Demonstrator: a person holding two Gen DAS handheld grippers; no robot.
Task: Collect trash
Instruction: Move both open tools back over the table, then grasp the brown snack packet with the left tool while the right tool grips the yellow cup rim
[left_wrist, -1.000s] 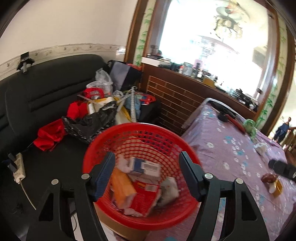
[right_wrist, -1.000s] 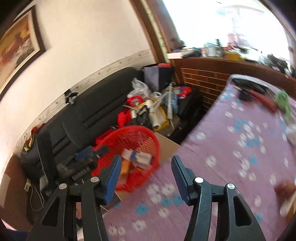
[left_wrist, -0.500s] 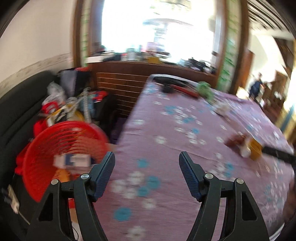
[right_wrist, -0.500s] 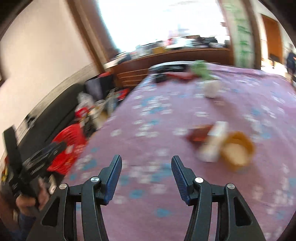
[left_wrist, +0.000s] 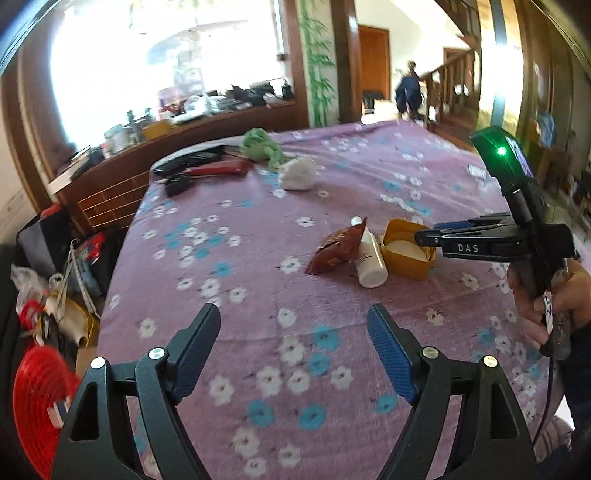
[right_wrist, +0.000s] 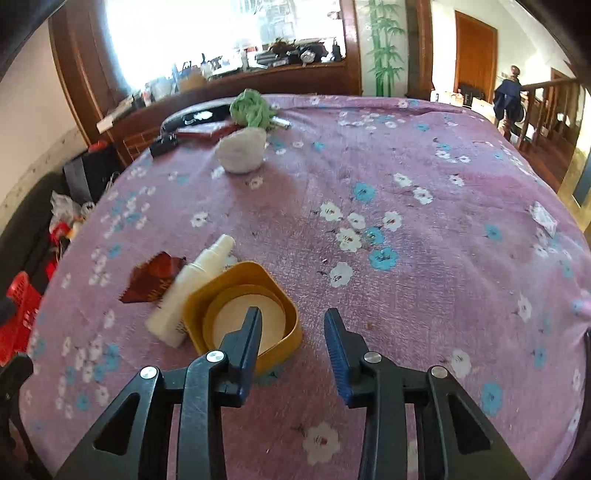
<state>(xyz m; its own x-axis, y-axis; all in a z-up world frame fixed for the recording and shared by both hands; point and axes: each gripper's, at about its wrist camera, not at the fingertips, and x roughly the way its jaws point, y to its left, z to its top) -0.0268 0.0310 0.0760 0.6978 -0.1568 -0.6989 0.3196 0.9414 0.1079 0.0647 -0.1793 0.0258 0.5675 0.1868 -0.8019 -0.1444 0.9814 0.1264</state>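
On the purple flowered tablecloth (left_wrist: 258, 229) lie a brown snack wrapper (left_wrist: 338, 247), a white bottle (left_wrist: 369, 258) on its side and a yellow tub (left_wrist: 406, 254). They also show in the right wrist view: wrapper (right_wrist: 153, 277), bottle (right_wrist: 192, 288), tub (right_wrist: 240, 317). My right gripper (right_wrist: 291, 332) is open, its left finger over the tub's inside, its right finger outside the rim. It shows from the side in the left wrist view (left_wrist: 436, 236). My left gripper (left_wrist: 293, 343) is open and empty above the cloth. The red trash basket (left_wrist: 37, 398) is at lower left, off the table.
A white crumpled wad (right_wrist: 242, 149), a green cloth (right_wrist: 253, 109) and dark tools (left_wrist: 199, 171) lie at the table's far end. A small paper scrap (right_wrist: 543, 218) lies at the right. A cluttered black sofa (left_wrist: 55, 295) is on the left.
Both grippers have swung right, away from the red basket, to face the table. The right gripper has come down close over the yellow tub and its fingers stand closer together.
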